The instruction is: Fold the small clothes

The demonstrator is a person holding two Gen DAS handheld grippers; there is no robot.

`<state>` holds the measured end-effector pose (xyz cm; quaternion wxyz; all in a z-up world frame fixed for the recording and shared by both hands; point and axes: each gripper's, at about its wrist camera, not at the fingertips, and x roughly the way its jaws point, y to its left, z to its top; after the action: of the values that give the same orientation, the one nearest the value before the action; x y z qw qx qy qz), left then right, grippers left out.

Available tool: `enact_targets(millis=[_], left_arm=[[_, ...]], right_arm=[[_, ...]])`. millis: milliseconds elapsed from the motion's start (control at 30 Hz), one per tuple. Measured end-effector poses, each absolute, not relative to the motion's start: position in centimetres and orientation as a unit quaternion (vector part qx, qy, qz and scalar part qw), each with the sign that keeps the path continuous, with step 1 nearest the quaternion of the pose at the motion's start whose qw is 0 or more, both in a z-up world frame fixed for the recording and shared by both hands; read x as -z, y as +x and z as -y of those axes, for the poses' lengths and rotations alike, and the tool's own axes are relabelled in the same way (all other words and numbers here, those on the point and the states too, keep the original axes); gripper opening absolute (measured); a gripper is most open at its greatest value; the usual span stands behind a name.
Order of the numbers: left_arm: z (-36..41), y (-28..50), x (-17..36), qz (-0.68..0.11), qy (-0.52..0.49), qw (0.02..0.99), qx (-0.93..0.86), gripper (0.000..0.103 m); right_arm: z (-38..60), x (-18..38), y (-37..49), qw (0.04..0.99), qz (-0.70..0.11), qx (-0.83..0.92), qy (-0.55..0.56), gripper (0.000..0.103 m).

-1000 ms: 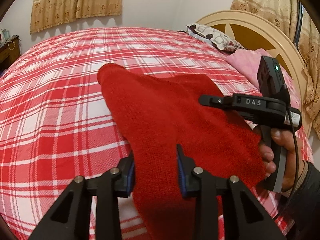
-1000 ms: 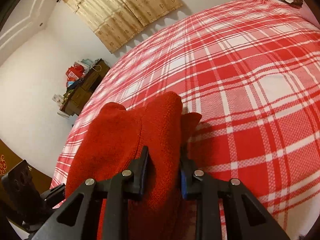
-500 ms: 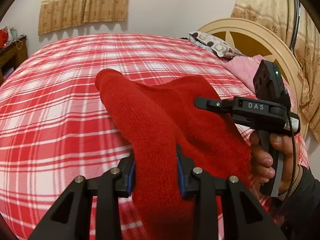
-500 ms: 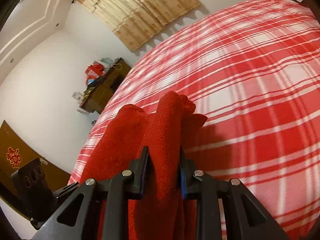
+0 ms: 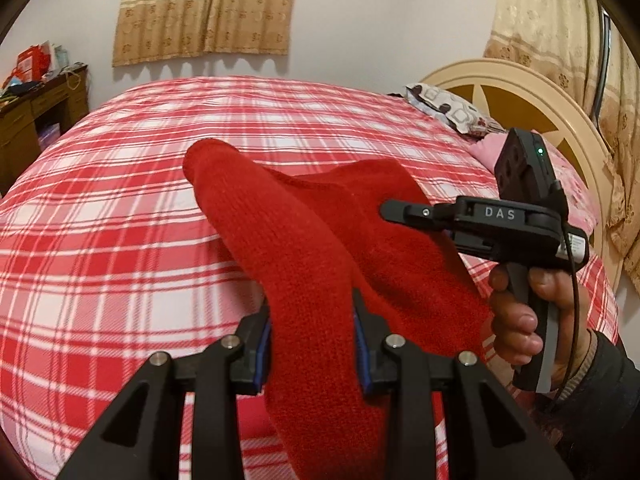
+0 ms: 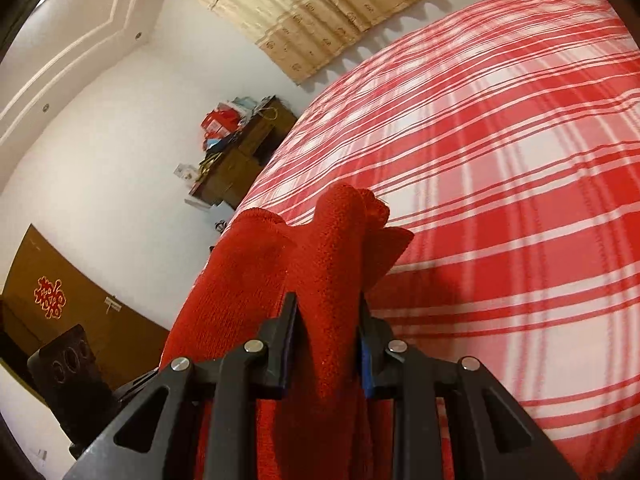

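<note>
A red knitted garment (image 5: 304, 248) hangs in the air between my two grippers, above a bed with a red and white plaid cover (image 5: 100, 240). My left gripper (image 5: 313, 336) is shut on one bunched edge of it. My right gripper (image 6: 329, 340) is shut on another bunched edge (image 6: 336, 264). In the left wrist view the right gripper (image 5: 404, 214) comes in from the right, its tips buried in the fabric, held by a hand (image 5: 520, 312). The left gripper's body (image 6: 68, 364) shows at the lower left of the right wrist view.
A cream headboard (image 5: 532, 92), a patterned pillow (image 5: 444, 110) and a pink pillow (image 5: 568, 176) lie at the right end of the bed. A brown desk with clutter (image 5: 36, 108) stands at the bed's far left; it also shows in the right wrist view (image 6: 244, 152).
Both grippers have risen with the garment and tilted up; the bed looks farther below and more wall and curtain show. Both grips are unchanged.
</note>
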<state>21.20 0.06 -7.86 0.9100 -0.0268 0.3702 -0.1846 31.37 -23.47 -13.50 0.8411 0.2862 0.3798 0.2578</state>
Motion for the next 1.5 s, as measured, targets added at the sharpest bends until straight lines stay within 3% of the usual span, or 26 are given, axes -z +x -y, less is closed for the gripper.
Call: enact_targets(millis=[1500], left_arm=[[-15.8,16.4,10.7,-0.363,-0.095,0.925,0.066,0.034]], right_arm=[[1.6,15.1,35.3,0.78,-0.447,-0.382,0.215,0.026]])
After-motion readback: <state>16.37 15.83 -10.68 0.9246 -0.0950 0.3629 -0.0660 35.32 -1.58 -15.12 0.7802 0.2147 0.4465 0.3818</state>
